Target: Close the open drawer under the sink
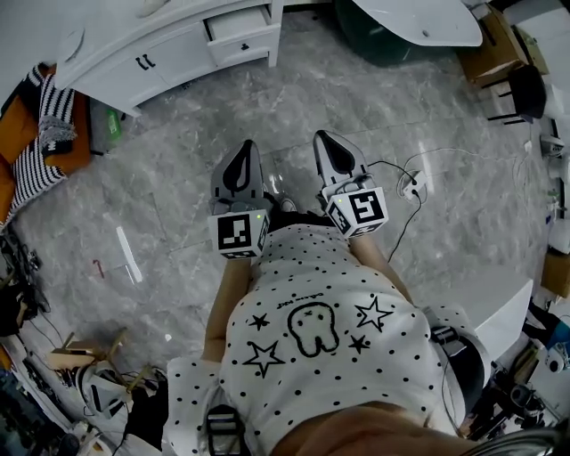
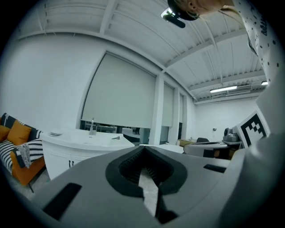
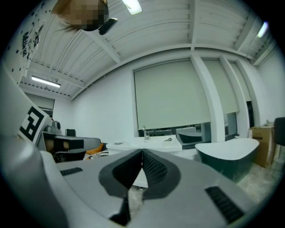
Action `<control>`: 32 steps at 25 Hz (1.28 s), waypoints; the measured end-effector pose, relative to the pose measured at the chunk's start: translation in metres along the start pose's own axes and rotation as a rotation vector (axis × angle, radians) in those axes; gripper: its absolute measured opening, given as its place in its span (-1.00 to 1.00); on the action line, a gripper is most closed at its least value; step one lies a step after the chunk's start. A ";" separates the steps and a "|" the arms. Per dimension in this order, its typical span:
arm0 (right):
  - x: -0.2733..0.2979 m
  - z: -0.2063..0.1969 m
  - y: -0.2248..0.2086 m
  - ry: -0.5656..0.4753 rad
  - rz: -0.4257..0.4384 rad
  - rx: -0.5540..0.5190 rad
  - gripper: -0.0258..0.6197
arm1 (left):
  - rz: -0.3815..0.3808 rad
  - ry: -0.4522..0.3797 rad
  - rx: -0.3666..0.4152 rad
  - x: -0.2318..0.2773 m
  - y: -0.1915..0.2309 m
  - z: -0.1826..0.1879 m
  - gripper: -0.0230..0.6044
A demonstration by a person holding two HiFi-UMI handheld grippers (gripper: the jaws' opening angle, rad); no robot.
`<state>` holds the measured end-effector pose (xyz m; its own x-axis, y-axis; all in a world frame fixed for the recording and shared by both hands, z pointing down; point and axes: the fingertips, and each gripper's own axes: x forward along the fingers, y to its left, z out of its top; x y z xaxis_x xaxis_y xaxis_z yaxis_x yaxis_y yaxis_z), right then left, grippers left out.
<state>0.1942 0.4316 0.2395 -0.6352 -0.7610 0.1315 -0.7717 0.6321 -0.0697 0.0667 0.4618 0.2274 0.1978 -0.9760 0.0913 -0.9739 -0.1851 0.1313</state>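
Note:
The white vanity cabinet [image 1: 169, 55] stands at the far upper left across the marble floor. At its right end the drawer [image 1: 242, 36] juts out open. Both grippers are held side by side in front of the person, well short of the cabinet and pointing toward it. The left gripper [image 1: 243, 151] is shut with nothing in it. Beside it, the right gripper [image 1: 325, 142] is also shut and empty. In the left gripper view the closed tips [image 2: 143, 149] point past the vanity [image 2: 84, 142]. In the right gripper view the tips [image 3: 142, 153] line up with the sink top [image 3: 147, 143].
A dark green bathtub [image 1: 414, 27] with a white rim stands right of the vanity. Cardboard boxes [image 1: 494, 49] and a black chair [image 1: 527, 89] sit at the far right. An orange sofa with striped cushions [image 1: 40, 134] is at the left. A power strip and cable [image 1: 411, 187] lie on the floor.

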 end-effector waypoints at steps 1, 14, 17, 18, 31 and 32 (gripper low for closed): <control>0.006 0.002 0.000 -0.003 -0.008 0.001 -0.88 | -0.013 0.000 0.004 0.005 0.004 0.003 -0.91; 0.073 0.019 0.014 -0.033 -0.047 0.002 -0.88 | -0.053 -0.013 0.034 0.046 0.068 0.026 -0.91; 0.081 0.021 0.018 -0.023 -0.054 0.003 -0.88 | -0.043 -0.005 0.027 0.046 0.079 0.028 -0.91; 0.084 0.022 0.019 -0.019 -0.053 0.002 -0.88 | -0.041 -0.002 0.026 0.046 0.082 0.028 -0.91; 0.139 0.022 0.010 0.030 -0.002 -0.009 -0.88 | 0.022 0.021 -0.020 0.079 0.120 0.024 -0.91; 0.146 0.022 0.004 0.033 0.004 -0.009 -0.88 | 0.025 0.025 -0.021 0.087 0.121 0.022 -0.91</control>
<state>0.0976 0.3199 0.2370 -0.6367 -0.7534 0.1641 -0.7689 0.6363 -0.0618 -0.0359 0.3515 0.2290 0.1764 -0.9770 0.1198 -0.9761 -0.1579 0.1493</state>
